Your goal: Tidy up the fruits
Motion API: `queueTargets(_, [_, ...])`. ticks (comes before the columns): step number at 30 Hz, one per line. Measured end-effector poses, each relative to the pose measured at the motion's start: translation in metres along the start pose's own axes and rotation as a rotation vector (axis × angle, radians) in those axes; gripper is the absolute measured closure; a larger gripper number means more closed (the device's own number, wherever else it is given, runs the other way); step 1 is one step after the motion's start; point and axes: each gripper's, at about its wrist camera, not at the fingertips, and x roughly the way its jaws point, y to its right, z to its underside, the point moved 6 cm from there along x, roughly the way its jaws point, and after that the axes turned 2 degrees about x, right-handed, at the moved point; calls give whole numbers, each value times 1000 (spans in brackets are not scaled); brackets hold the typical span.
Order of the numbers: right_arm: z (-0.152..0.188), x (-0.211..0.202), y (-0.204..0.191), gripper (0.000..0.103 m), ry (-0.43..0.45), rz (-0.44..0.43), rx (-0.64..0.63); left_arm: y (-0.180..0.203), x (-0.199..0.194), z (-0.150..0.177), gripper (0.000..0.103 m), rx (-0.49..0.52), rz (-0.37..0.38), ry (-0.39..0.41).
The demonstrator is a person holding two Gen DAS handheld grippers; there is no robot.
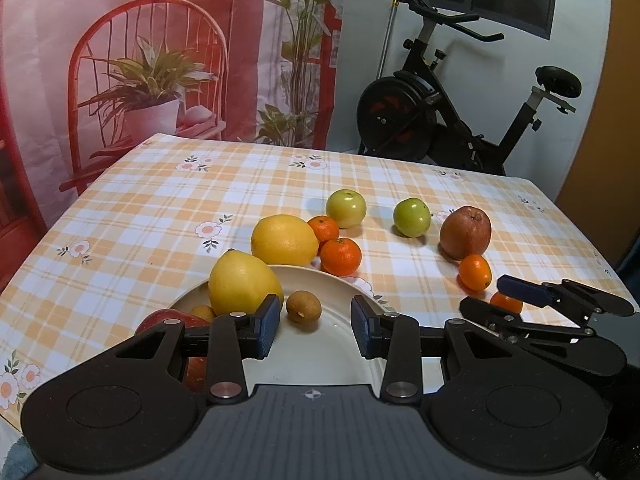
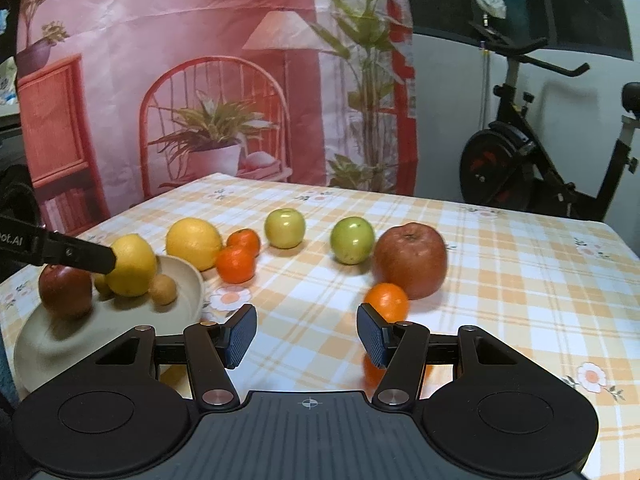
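Note:
My left gripper hangs open over a cream plate, its pads empty. Just beyond them a small brown fruit lies on the plate, beside a lemon and a red apple. My right gripper is open above bare tablecloth. One tangerine lies under its right finger, partly hidden, and another tangerine sits just ahead. In the left wrist view the right gripper shows at the right. A second lemon rests behind the plate.
On the checked tablecloth lie two tangerines, two green apples and a large red apple. An exercise bike stands beyond the table's far edge. A printed backdrop hangs behind.

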Motion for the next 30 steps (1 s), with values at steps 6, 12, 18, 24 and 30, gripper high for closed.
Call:
queueTargets(6, [-1, -2, 13, 50, 8, 37, 16, 1, 1, 2, 62, -7, 12, -8])
queueTargets(12, [1, -3, 20, 50, 3, 60, 20, 3, 1, 3, 62, -1, 16, -12])
queueTargets(18, [2, -3, 32, 50, -1, 104, 17, 4, 1, 3, 62, 8, 17, -14])
queueTargets(24, [7, -1, 49, 50, -33, 129, 38, 9, 1, 2, 62, 30, 24, -12])
queueTargets(30, [12, 6, 43, 50, -82, 86, 6, 11, 1, 3, 62, 41, 26, -19])
